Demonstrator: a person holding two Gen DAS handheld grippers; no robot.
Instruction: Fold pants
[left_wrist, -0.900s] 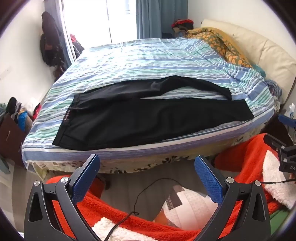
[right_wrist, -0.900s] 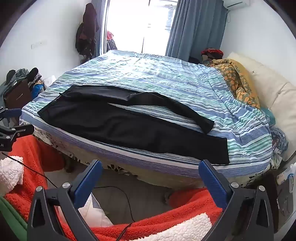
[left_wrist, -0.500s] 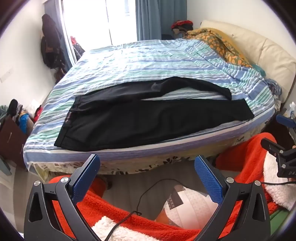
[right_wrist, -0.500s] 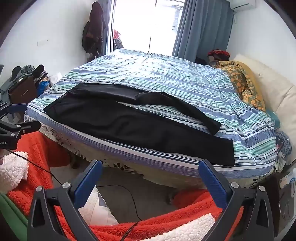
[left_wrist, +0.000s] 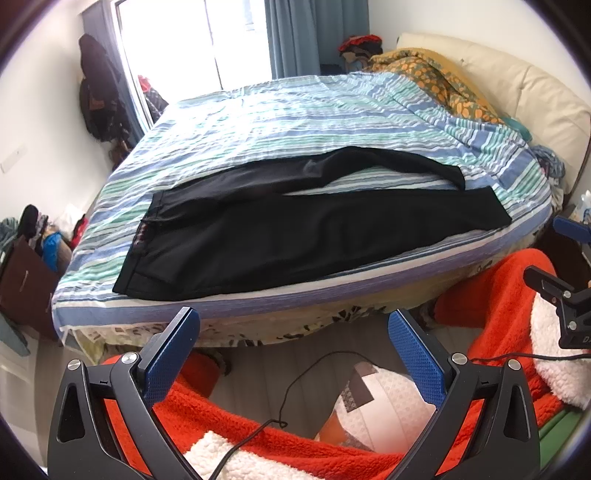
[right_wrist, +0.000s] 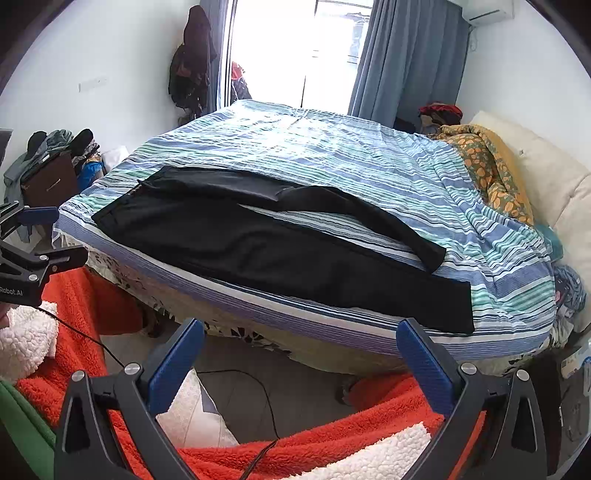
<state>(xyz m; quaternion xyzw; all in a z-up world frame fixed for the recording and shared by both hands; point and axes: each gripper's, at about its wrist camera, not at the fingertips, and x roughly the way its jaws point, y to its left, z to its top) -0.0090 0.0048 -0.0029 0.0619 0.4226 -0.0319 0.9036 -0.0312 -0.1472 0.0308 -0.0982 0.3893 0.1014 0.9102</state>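
Black pants (left_wrist: 295, 236) lie spread flat near the front edge of a striped bed (left_wrist: 295, 110), waistband to the left, both legs running right with a strip of sheet between them. In the right wrist view the same pants (right_wrist: 280, 251) stretch from left to lower right. My left gripper (left_wrist: 293, 325) hangs open short of the bed edge, nothing between its blue pads. My right gripper (right_wrist: 299, 334) is also open and empty, held off the mattress near the pants' leg ends. The other gripper shows at the side of each view: the right one (left_wrist: 565, 306), the left one (right_wrist: 26, 254).
A red and white fleece garment (left_wrist: 258, 435) covers the person below the grippers, with a thin black cable (left_wrist: 295, 391) across it. An orange patterned quilt (left_wrist: 424, 77) and cream headboard (left_wrist: 517, 88) lie at the bed's right. Clothes pile on furniture (right_wrist: 55, 155) at left.
Both grippers have drifted slightly closer to the bed and the pants look a little larger. Jaws stay wide open. The pants have not moved.
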